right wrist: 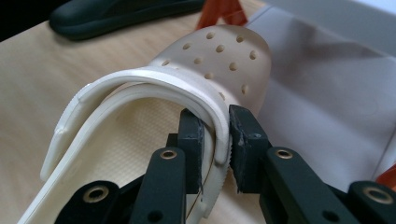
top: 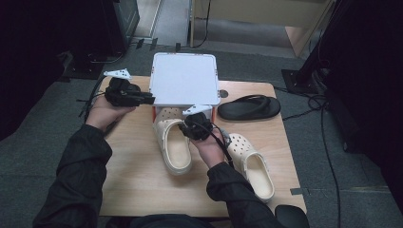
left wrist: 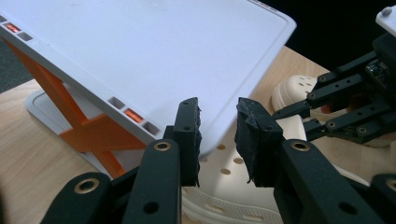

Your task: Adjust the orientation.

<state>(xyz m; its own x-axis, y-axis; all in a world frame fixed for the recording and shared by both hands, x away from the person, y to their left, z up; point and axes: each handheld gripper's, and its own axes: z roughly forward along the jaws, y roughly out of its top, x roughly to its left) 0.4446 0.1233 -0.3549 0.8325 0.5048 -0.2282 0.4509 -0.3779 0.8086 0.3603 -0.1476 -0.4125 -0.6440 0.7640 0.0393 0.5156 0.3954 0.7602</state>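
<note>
Wooden surface point(top: 133, 185) on grey carpet, white two-tier rack point(top: 184, 76) with orange braces stood at the far edge.

A cream clog point(top: 173, 142) is gripped by the right hand-held gripper point(right wrist: 215, 140), jaws pinched on its strap and side rim, toe tucked under the rack's top shelf. The left hand-held gripper point(left wrist: 217, 135) is held at the shelf's left edge, jaws parted, the shelf corner seen between them, contact can't be told. A second cream clog point(top: 252, 164) is lying to the right, a black sandal point(top: 249, 107) beside the rack.
</note>
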